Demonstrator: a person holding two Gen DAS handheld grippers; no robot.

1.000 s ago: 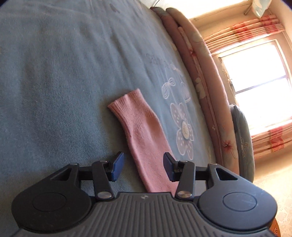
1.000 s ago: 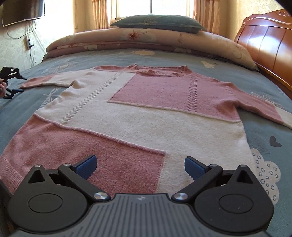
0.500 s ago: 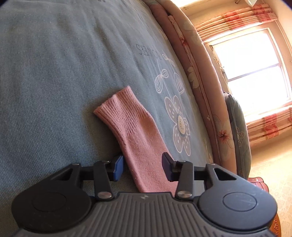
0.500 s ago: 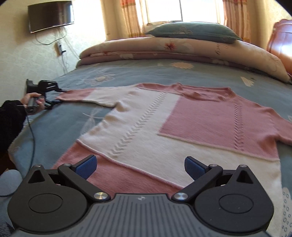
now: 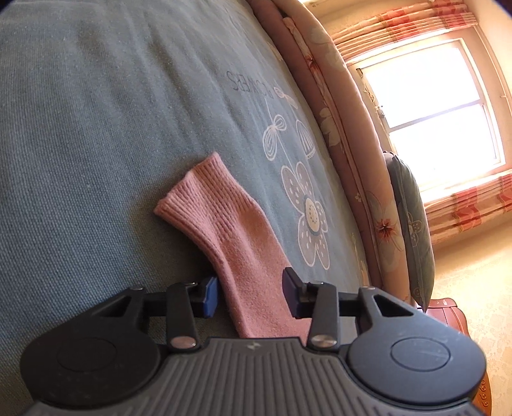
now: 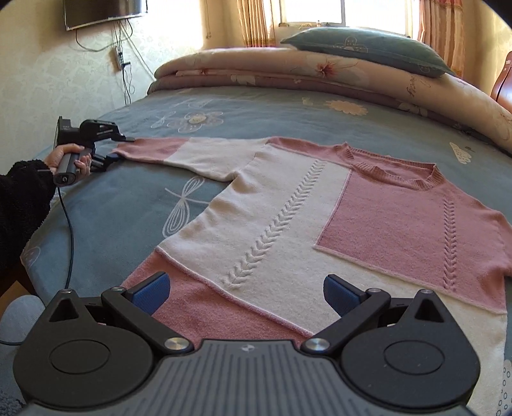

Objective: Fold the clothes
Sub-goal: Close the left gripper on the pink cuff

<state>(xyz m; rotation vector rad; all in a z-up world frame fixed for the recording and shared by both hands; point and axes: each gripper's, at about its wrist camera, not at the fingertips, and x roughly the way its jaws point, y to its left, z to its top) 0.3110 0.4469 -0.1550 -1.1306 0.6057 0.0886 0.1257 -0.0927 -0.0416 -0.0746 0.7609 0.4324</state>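
Observation:
A pink and cream knitted sweater (image 6: 288, 224) lies flat, front up, on the blue bed sheet (image 6: 128, 208). Its left sleeve stretches out to a pink cuff (image 5: 230, 224). My left gripper (image 5: 249, 294) straddles that sleeve a little behind the cuff; its jaws are closing with the sleeve between them and a gap still showing. In the right wrist view the left gripper (image 6: 120, 148) is held by a hand (image 6: 68, 156) at the sleeve's end. My right gripper (image 6: 244, 292) hangs open over the sweater's pink hem corner, holding nothing.
A rolled floral quilt (image 6: 320, 73) and a teal pillow (image 6: 368, 48) lie along the bed's far side. A wooden headboard (image 6: 502, 83) is at the right. A black cable (image 6: 68, 230) drops over the bed's left edge. A TV (image 6: 102, 11) hangs on the wall.
The left jaws have narrowed around the pink sleeve. The right gripper has risen and swung left, still open, so the left hand and sleeve end now show in its view.

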